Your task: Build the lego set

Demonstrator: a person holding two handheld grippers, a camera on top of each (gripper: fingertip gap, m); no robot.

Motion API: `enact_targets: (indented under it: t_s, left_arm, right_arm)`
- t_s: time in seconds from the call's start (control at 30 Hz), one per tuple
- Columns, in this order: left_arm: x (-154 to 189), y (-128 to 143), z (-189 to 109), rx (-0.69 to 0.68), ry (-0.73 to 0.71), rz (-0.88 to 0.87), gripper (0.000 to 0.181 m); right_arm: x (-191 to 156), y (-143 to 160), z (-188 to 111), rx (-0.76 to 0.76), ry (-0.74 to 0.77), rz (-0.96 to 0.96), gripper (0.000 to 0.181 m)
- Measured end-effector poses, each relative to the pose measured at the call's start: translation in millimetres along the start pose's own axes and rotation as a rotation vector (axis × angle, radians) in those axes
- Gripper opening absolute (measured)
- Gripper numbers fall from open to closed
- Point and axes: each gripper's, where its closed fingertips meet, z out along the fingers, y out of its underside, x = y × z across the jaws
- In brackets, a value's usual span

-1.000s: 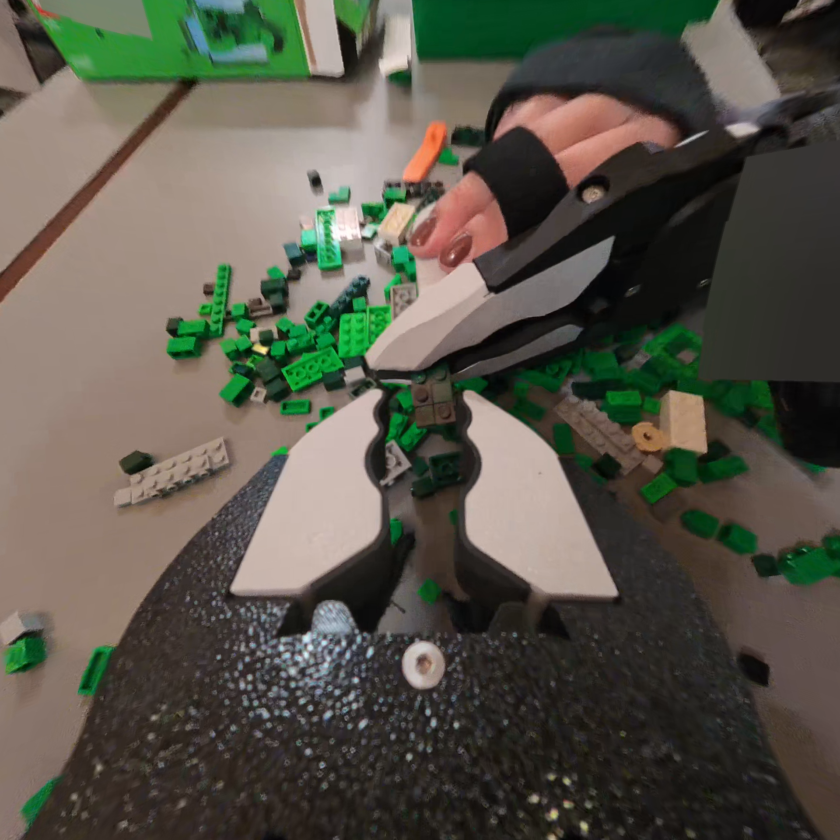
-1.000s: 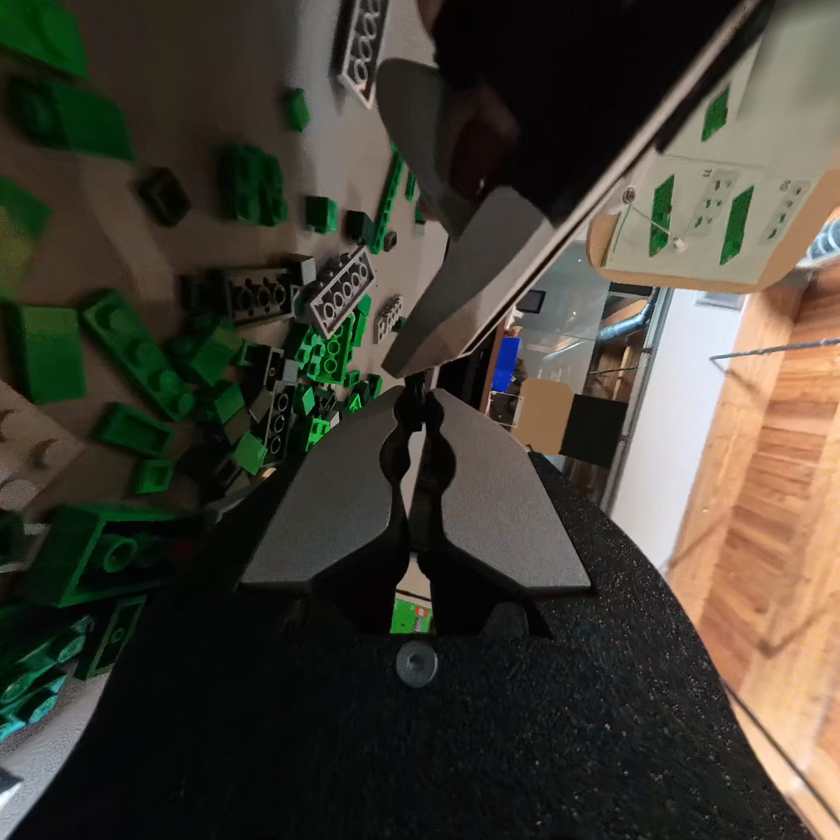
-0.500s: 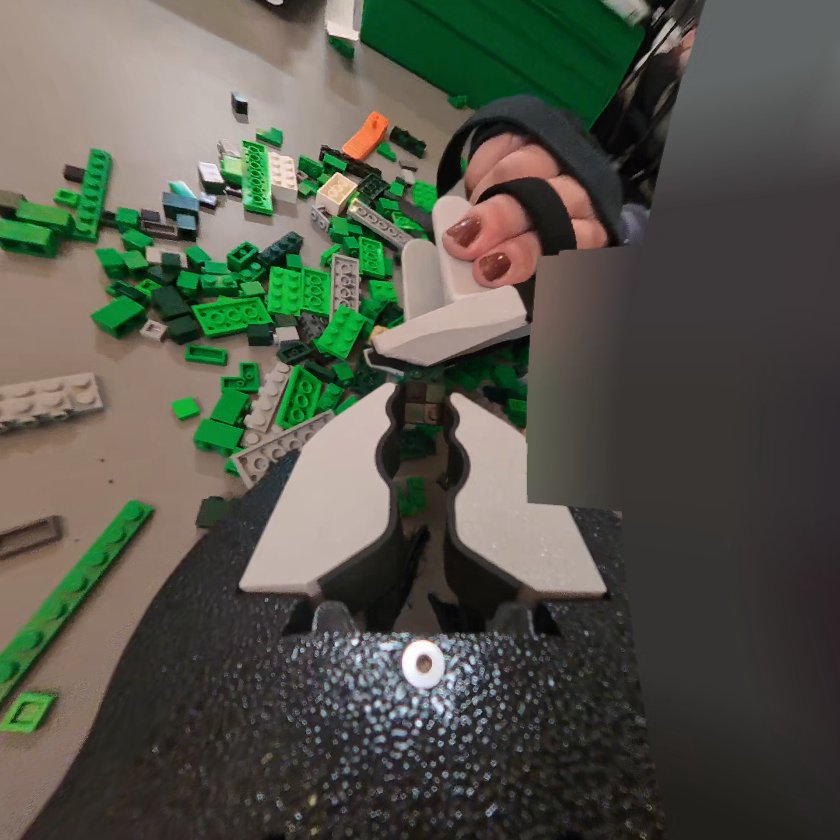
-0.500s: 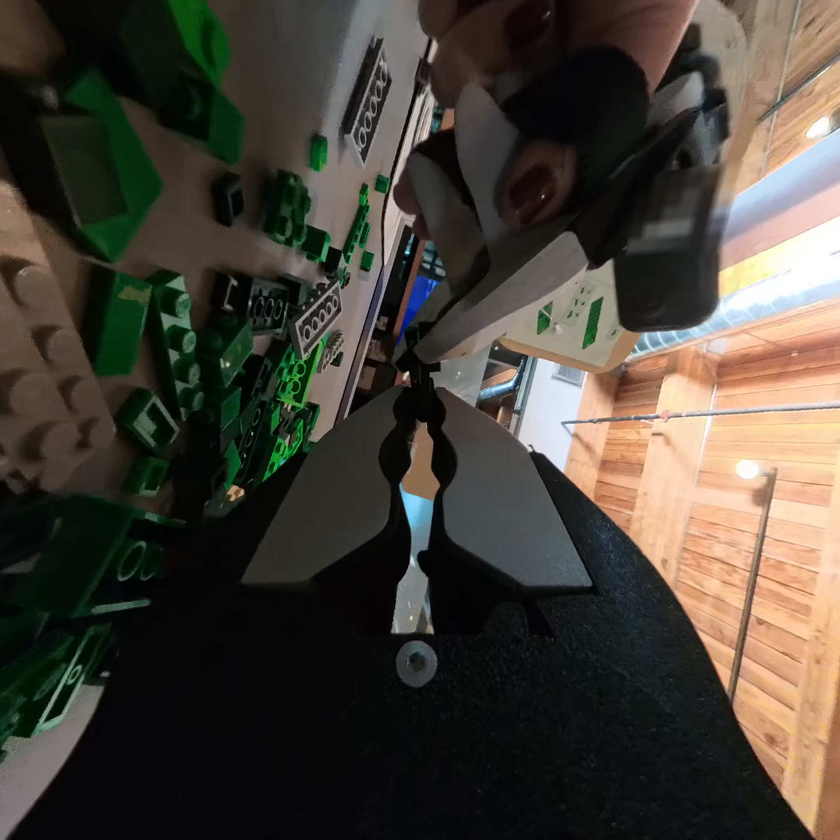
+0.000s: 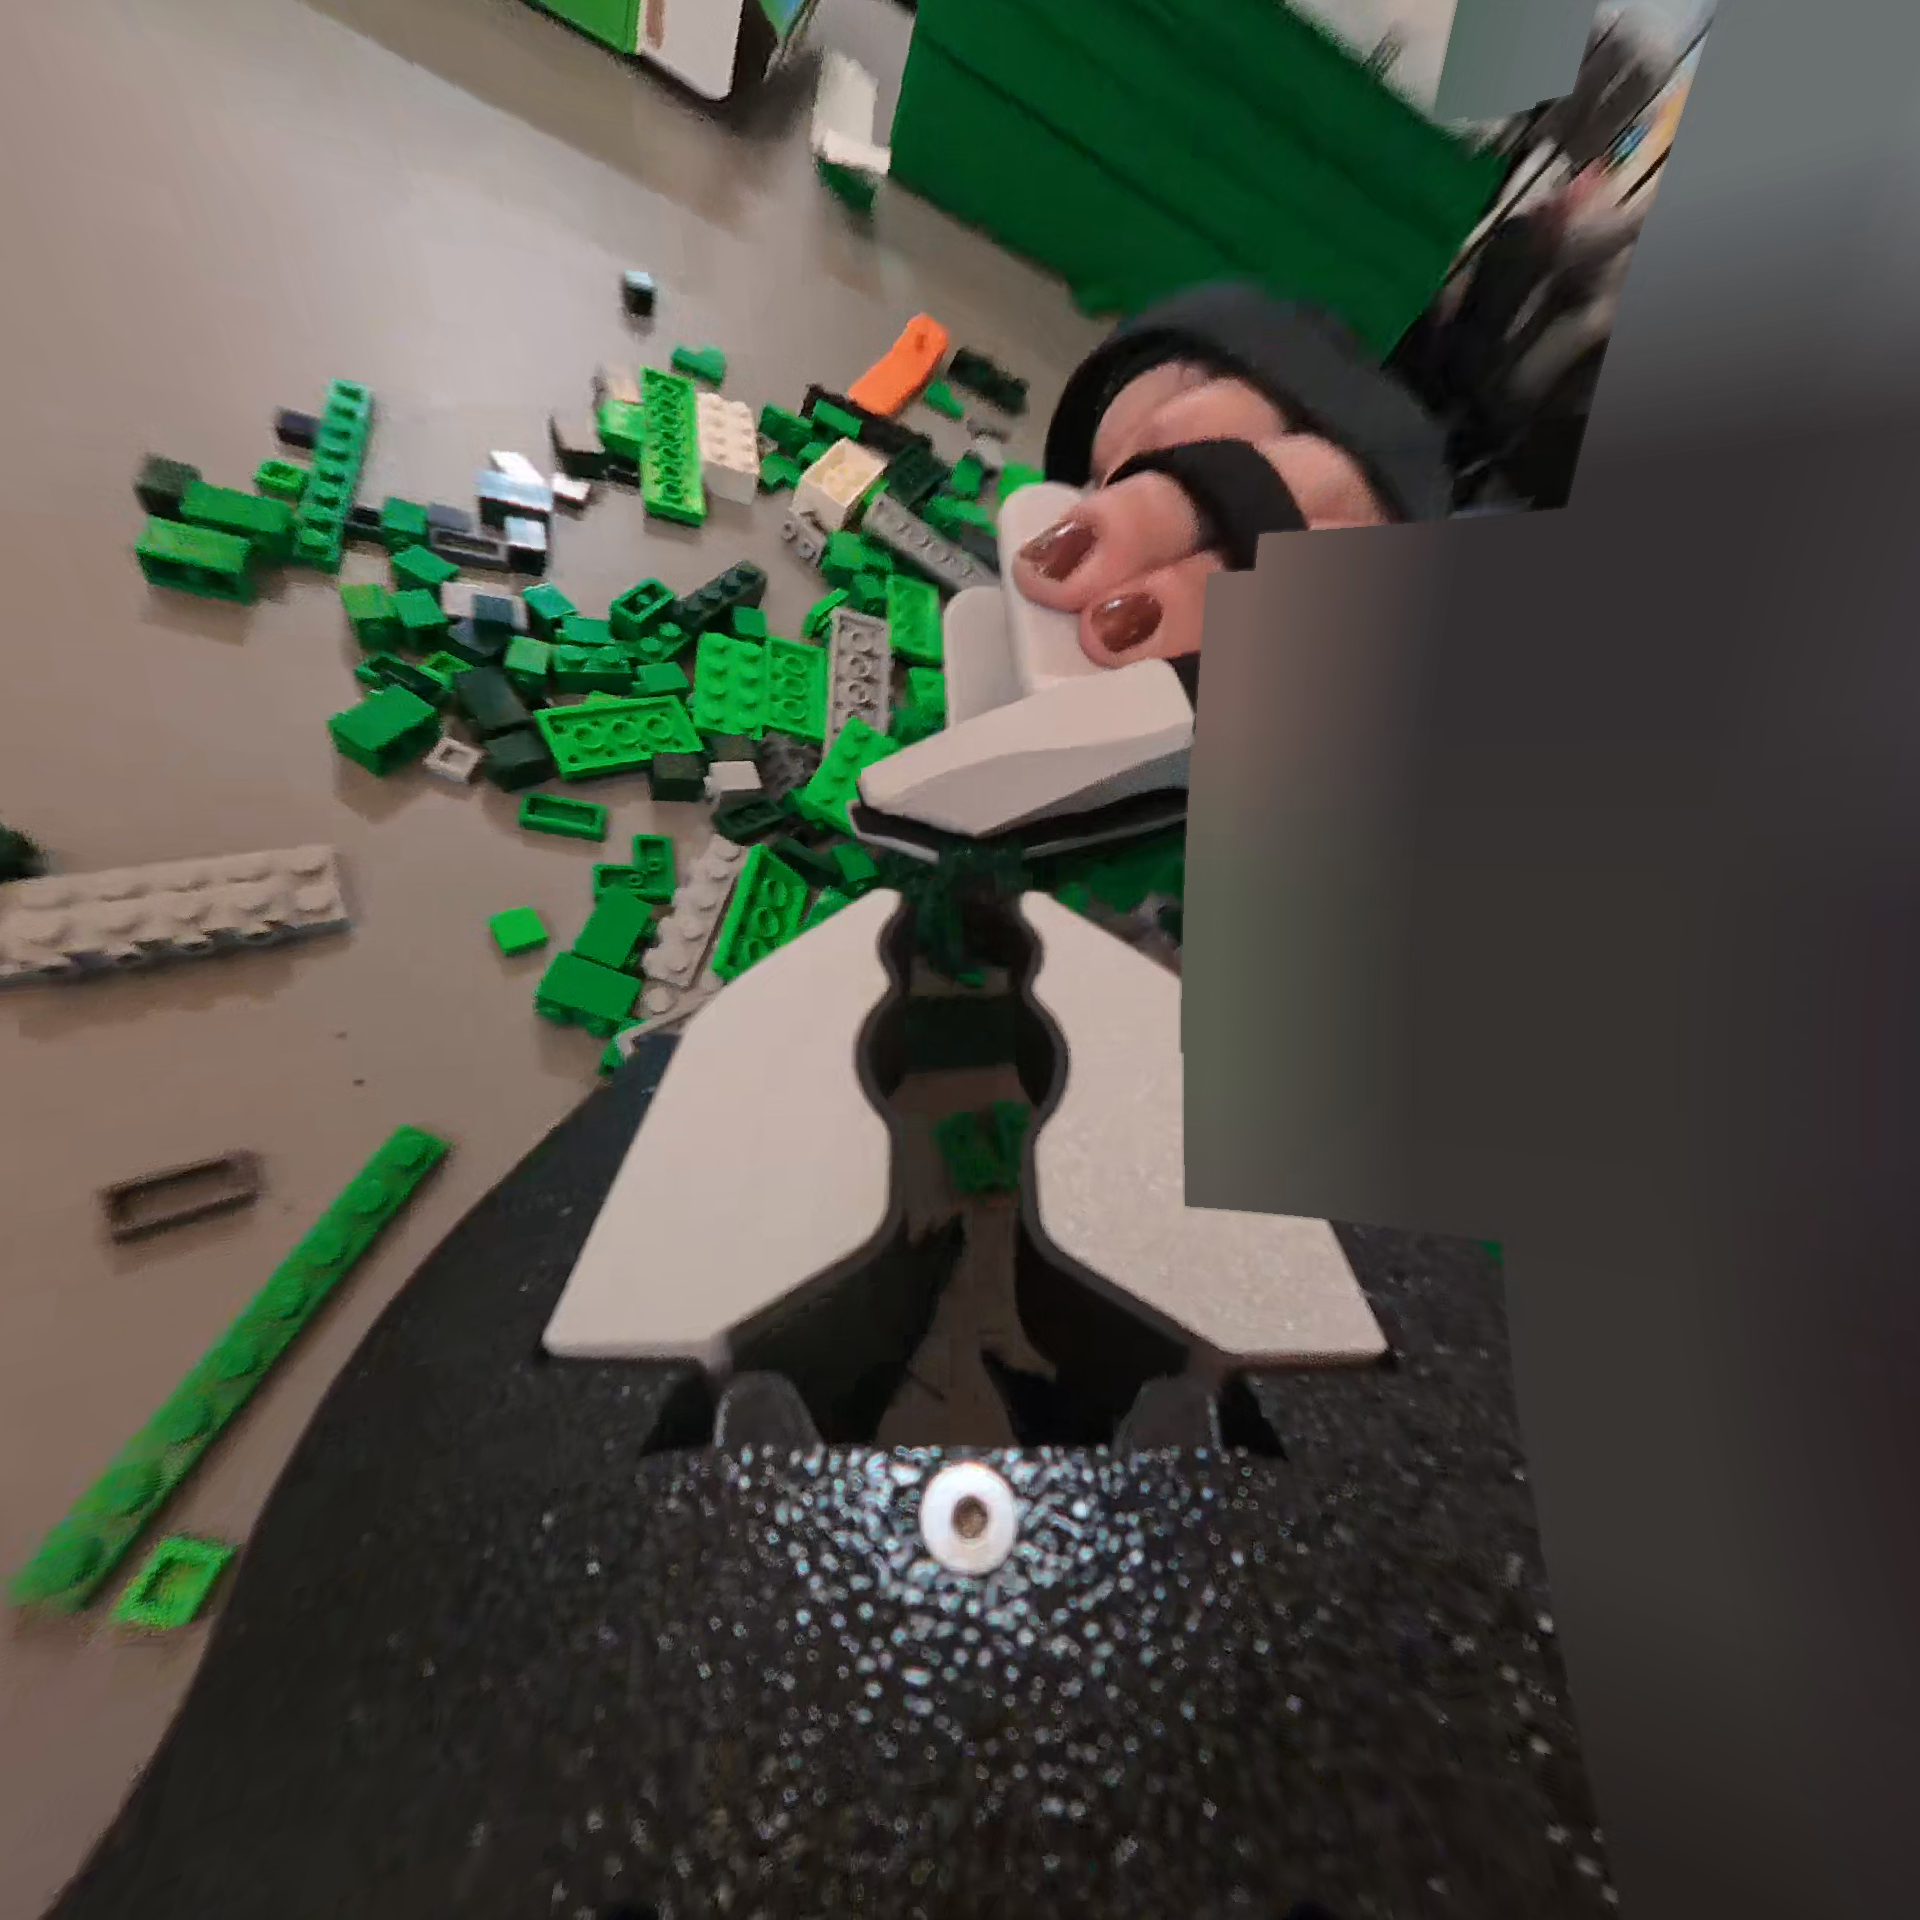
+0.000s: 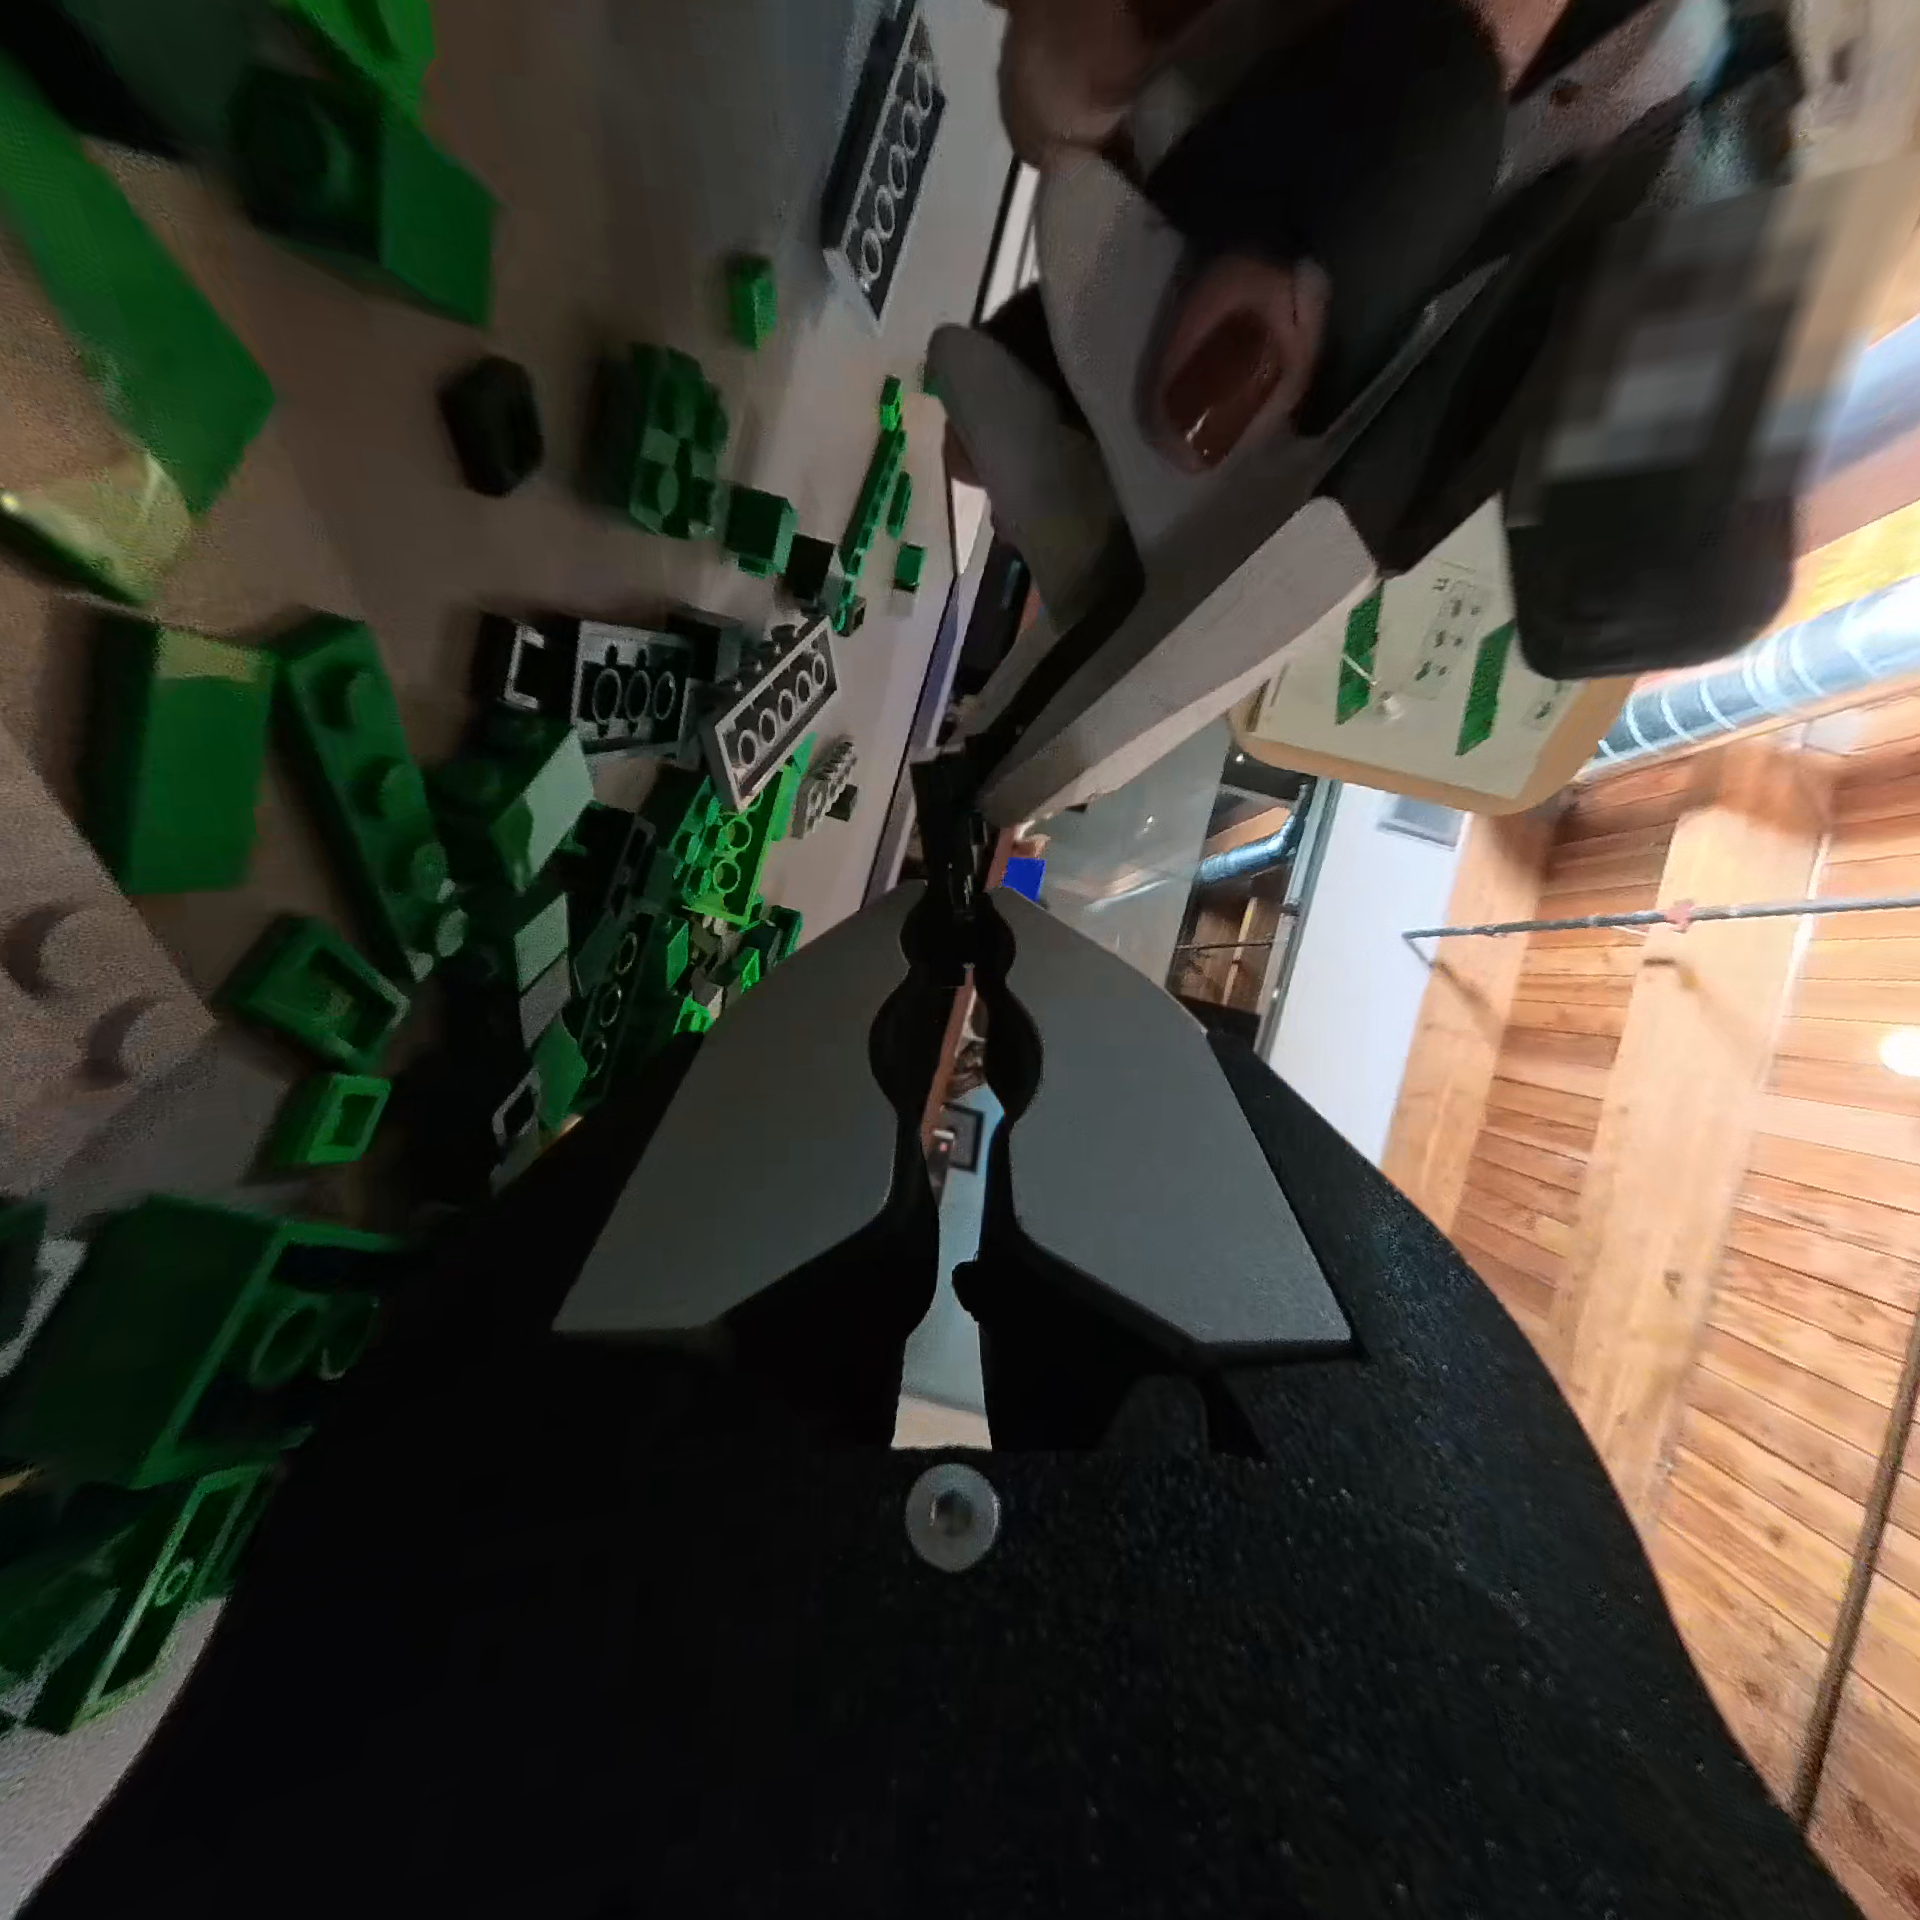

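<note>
Above the bench (image 5: 260,260), the left gripper (image 5: 956,914) pinches a small dark lego assembly (image 5: 961,894) at its fingertips, and the right gripper (image 6: 951,914), coming in from the right, is closed narrowly on the same piece from the other side, so the two tips meet just above the heap. Loose green and grey bricks (image 5: 623,732) crowd the bench beneath and to the left of the tips. Open bench lies beyond them, up to the green box (image 5: 1143,156) at the far edge.

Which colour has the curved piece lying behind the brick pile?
Orange; the left wrist view shows it best.
</note>
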Motion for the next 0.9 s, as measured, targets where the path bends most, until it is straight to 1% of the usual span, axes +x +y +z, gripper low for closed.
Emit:
enact_targets:
  t_s: [0.03,0.07,0.13,0.17,0.23,0.27,0.47,0.57,0.63,0.73,0.9]
  left_arm:
    - [-1.4,2.6,1.5,-0.035,-0.041,0.052,0.024]
    - [-1.6,5.4,3.3,-0.071,-0.071,0.094,0.029]
    - [-2.5,7.7,6.8,-0.117,-0.121,0.155,0.032]
    - [-2.8,7.6,8.1,-0.126,-0.141,0.179,0.031]
    - [-0.8,7.7,10.4,-0.138,-0.153,0.214,0.021]
    - [-2.9,7.2,11.0,-0.139,-0.179,0.231,0.019]
    - [-7.0,7.9,15.1,-0.161,-0.251,0.255,0.018]
    - [-11.0,9.6,18.3,-0.199,-0.315,0.308,0.020]
    - [-11.6,9.8,17.7,-0.211,-0.337,0.326,0.018]
    - [-8.7,8.8,16.3,-0.195,-0.309,0.283,0.017]
    - [4.3,-0.6,10.8,-0.049,-0.093,0.046,0.017]
  right_arm:
    - [-1.1,0.3,0.6,-0.007,-0.013,0.006,0.004]
    - [-2.1,0.0,0.8,-0.009,-0.024,0.012,0.004]
    - [-3.4,0.3,1.1,-0.017,-0.036,0.010,0.004]
    - [-3.8,1.2,1.4,-0.024,-0.039,0.008,0.004]
    - [-4.3,2.9,1.7,-0.036,-0.043,0.000,0.004]
    - [-4.4,3.6,1.7,-0.041,-0.042,-0.011,0.005]
    - [-8.1,7.5,2.3,-0.087,-0.071,-0.068,0.004]
    - [-12.1,8.9,3.2,-0.104,-0.098,-0.081,0.004]
    - [-10.8,8.5,2.8,-0.103,-0.085,-0.094,0.004]
    - [-6.5,7.3,1.3,-0.089,-0.039,-0.128,0.005]
    - [5.4,5.9,-2.3,-0.033,0.061,-0.095,0.005]
